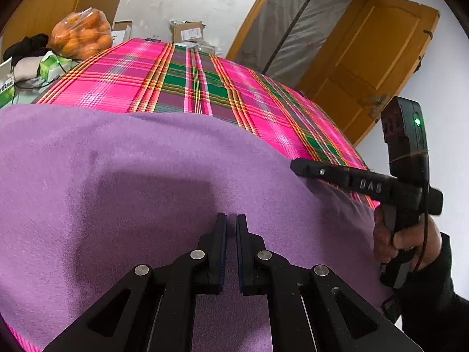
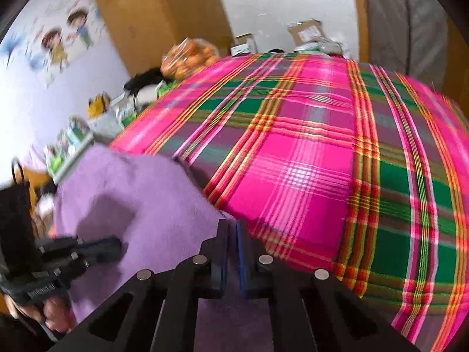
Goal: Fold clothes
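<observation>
A purple fleece garment (image 1: 117, 176) lies spread over the near part of a pink and green plaid tablecloth (image 1: 176, 82). My left gripper (image 1: 231, 220) points down into its middle, jaws nearly together with purple fabric pinched between the pads. In the right wrist view this left gripper (image 2: 117, 245) sits low on the purple garment (image 2: 140, 193), held by a hand. My right gripper (image 2: 233, 223) is shut on the garment's right edge, where it meets the plaid cloth (image 2: 307, 161). The left wrist view shows the right gripper (image 1: 294, 165) at that edge, a sleeved hand on its handle.
A bag of oranges (image 1: 80, 33) and green packets (image 1: 52, 64) crowd the far left of the table beside a dark bundle (image 1: 26, 45). Cardboard boxes (image 1: 187, 30) stand at the far end. A wooden door (image 1: 366, 58) is open at the right.
</observation>
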